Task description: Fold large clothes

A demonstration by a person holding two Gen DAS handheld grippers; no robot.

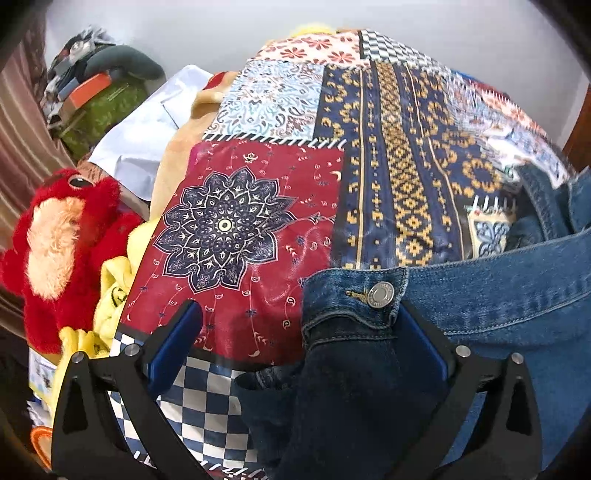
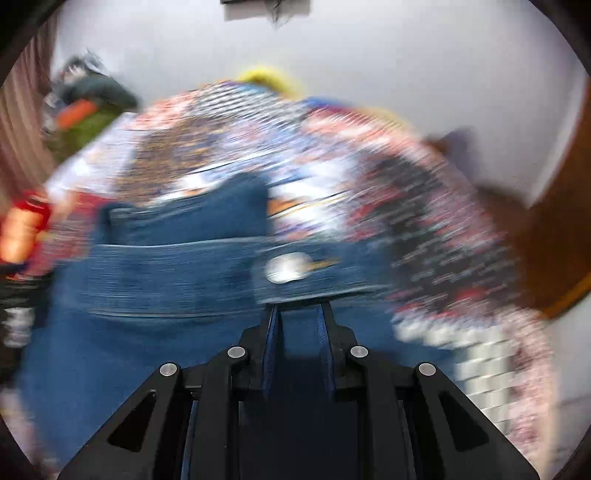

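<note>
**Jeans half-gripped over the patchwork spread**

Denim is what both my grippers are working on. In the left wrist view my left gripper (image 1: 301, 332) stands spread wide, nothing pinched: its left finger (image 1: 175, 345) rests over the red-and-check part of the patchwork spread (image 1: 258, 206), while the jeans (image 1: 498, 306) lie across the lower right of the frame, their waistband button (image 1: 380, 294) just above the right finger. The dark fold of denim sits between the jaws but the pads are not pressing on it.

In the right wrist view, which is badly smeared, my right gripper (image 2: 298, 314) is clenched on the jeans' waistband (image 2: 314, 284) at lower centre, just below a blurred metal button (image 2: 284, 269).

What worries me: with only one side held, I judge the heavy denim could sag or twist from the right grip, and the free end could slide on the slick-looking spread, so the fold goes crooked. If my left jaws close where they are, they might catch the spread along with the denim and drag it.

Surface and room: the spread covers what seems to be a bed. At the left edge of the left view sits a red plush toy (image 1: 62, 251) with yellow fabric (image 1: 110, 291) beside it; a cluttered pile (image 1: 96, 96) fills the upper left, and a pale wall (image 1: 229, 33) runs across the top.
</note>
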